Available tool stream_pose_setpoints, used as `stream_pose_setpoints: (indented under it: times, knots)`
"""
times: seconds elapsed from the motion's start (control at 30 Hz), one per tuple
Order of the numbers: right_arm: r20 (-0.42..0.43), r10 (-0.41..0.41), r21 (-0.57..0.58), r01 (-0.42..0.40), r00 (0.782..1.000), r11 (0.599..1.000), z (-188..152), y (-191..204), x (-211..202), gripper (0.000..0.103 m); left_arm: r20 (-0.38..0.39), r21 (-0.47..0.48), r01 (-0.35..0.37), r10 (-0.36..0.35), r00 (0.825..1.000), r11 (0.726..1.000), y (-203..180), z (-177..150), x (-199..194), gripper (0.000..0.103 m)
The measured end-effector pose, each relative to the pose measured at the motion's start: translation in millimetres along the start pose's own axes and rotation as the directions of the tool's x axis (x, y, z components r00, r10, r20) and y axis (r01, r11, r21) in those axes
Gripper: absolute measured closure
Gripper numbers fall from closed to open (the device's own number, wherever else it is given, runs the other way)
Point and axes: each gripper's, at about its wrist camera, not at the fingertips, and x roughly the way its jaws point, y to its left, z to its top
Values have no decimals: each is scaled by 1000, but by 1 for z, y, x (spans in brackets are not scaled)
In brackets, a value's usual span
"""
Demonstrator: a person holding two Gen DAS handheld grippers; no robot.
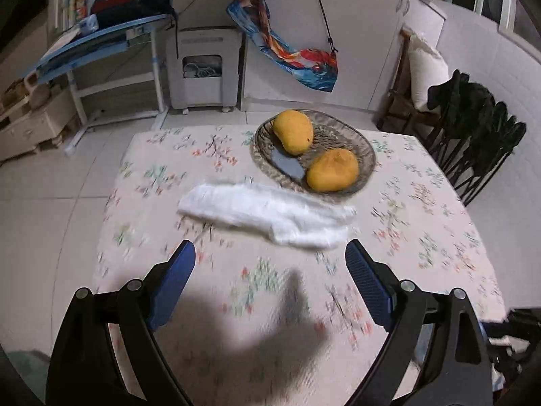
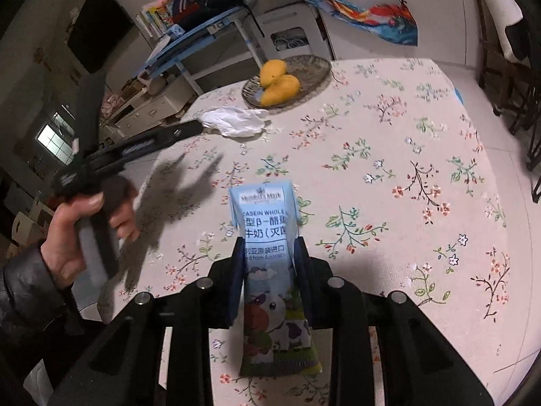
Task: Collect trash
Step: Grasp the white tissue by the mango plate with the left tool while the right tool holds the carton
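Observation:
A crumpled white plastic bag (image 1: 270,216) lies on the flowered tablecloth just in front of the fruit plate. My left gripper (image 1: 270,253) hovers open a little short of it, nothing between its blue pads. In the right wrist view the same bag (image 2: 235,120) lies at the far left of the table, and the left gripper (image 2: 192,128), held by a hand (image 2: 77,233), reaches toward it with its fingers spread. My right gripper (image 2: 268,247) is shut on a light blue milk carton (image 2: 267,237) with a cow picture, lifted above the table.
A woven plate (image 1: 361,145) holds two yellow mangoes (image 1: 292,132) and a grey-blue object. A dark chair (image 1: 473,135) stands at the table's right side. Behind are a blue desk (image 1: 101,40), a white appliance (image 1: 203,67) and a hanging colourful cloth (image 1: 287,50).

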Motion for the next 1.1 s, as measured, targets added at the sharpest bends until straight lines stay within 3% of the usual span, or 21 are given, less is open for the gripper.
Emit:
stream_pose_setpoints:
  times: [0.17, 0.27, 0.3, 0.33, 0.43, 0.47, 0.57, 0.7, 0.77, 0.8, 0.83, 0.9, 1.1]
  knots:
    - [-6, 1, -11, -1, 1000, 1000, -5, -3, -4, 74, -25, 21, -44, 45, 999, 999, -1, 17, 28, 17]
    - [-12, -19, -32, 18, 1000, 999, -6, -2, -4, 74, -83, 34, -20, 23, 996, 999, -2, 20, 40, 37]
    - [-15, -29, -42, 28, 999, 999, -6, 0, -3, 73, -96, 39, -7, 11, 995, 999, -2, 20, 43, 51]
    - [-20, -36, -49, 35, 999, 998, -6, 1, -2, 72, -112, 47, 8, -3, 994, 999, -4, 18, 46, 71]
    - [-30, -60, -72, 58, 998, 996, -9, 3, 2, 71, -123, 64, 17, -9, 992, 998, -6, 10, 47, 97]
    - [-33, -72, -82, 69, 997, 994, -9, 4, 3, 71, -106, 60, 21, -14, 994, 998, -6, 5, 42, 101]
    - [-34, -79, -88, 75, 996, 993, -10, 4, 6, 71, -89, 18, 61, -59, 994, 998, -2, -7, 23, 102]
    - [-34, -44, -40, 42, 998, 998, -12, 0, 5, 71, -17, 19, 50, -50, 999, 999, 4, -11, -6, 101]
    - [-37, -28, -16, 27, 999, 1000, -14, -2, 5, 71, 1, -5, 42, -42, 999, 999, 10, -3, -11, 77]
    - [-39, -28, -17, 27, 999, 999, -15, -1, 5, 71, 4, -20, 32, -32, 999, 999, 11, -1, -11, 41]
    - [-45, -28, -24, 27, 999, 999, -17, 0, 5, 71, 34, -45, -3, 5, 999, 999, 14, 3, -14, 20]
    - [-51, -34, -28, 33, 998, 999, -18, 1, 5, 71, 82, -57, -28, 32, 996, 998, 14, 9, -14, 16]
    - [-69, -29, -44, 26, 997, 999, -8, 5, 17, 71, -49, 135, -108, 116, 992, 985, -13, 26, 43, 15]
